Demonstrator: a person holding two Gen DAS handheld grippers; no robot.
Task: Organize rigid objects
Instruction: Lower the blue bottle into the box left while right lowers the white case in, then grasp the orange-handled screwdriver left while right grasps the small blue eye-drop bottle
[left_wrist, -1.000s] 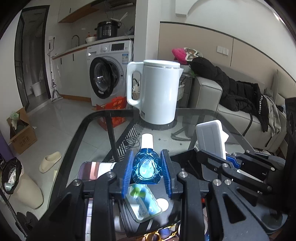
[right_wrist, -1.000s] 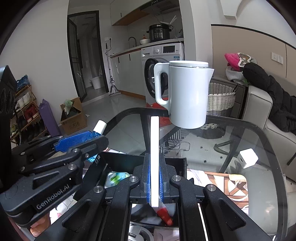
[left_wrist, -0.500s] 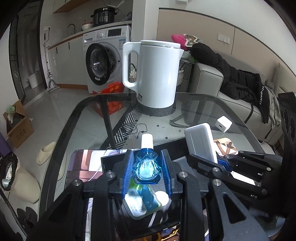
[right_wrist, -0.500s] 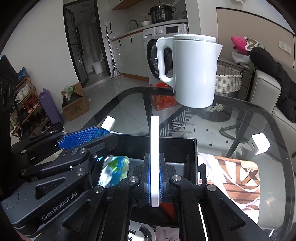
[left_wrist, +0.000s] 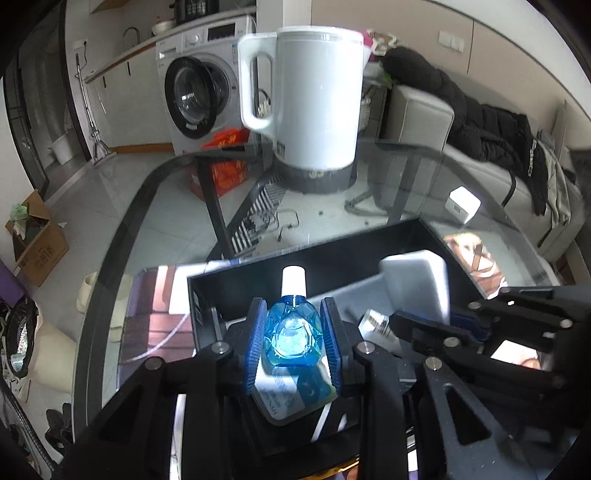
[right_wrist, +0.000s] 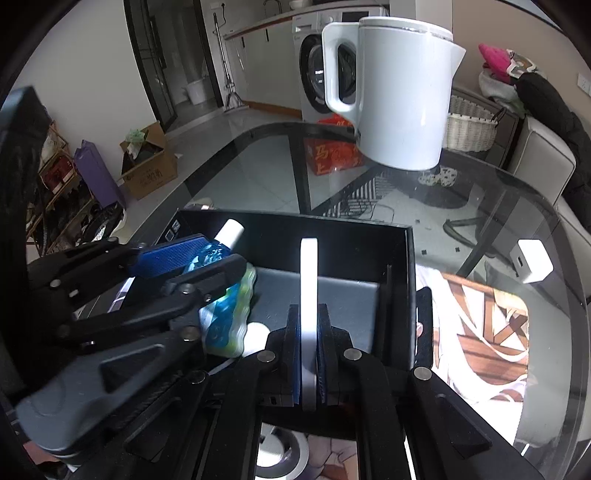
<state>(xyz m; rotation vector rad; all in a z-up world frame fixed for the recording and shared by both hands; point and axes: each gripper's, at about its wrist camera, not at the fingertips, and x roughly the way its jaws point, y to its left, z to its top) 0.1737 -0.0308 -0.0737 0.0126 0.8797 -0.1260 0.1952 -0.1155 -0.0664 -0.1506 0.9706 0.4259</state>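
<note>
My left gripper (left_wrist: 293, 338) is shut on a small blue bottle (left_wrist: 292, 334) with a white cap, held over the left part of an open black box (left_wrist: 332, 242). The bottle also shows in the right wrist view (right_wrist: 212, 254). My right gripper (right_wrist: 309, 354) is shut on a flat white slab (right_wrist: 308, 295), held on edge over the box (right_wrist: 295, 225); the slab also shows in the left wrist view (left_wrist: 417, 288). In the box lie a blue-green blister pack (right_wrist: 231, 317), a small tube (left_wrist: 378, 326) and a white round piece (right_wrist: 256, 334).
A white kettle (left_wrist: 314, 99) stands on the glass table (left_wrist: 155, 206) behind the box. A white charger cube (left_wrist: 461, 205) lies to the right, near a patterned cloth (right_wrist: 480, 332). A washing machine, sofa and cardboard box lie beyond the table.
Both grippers have moved forward and down over the black box, still holding the bottle and the slab. The kettle looms closer.
</note>
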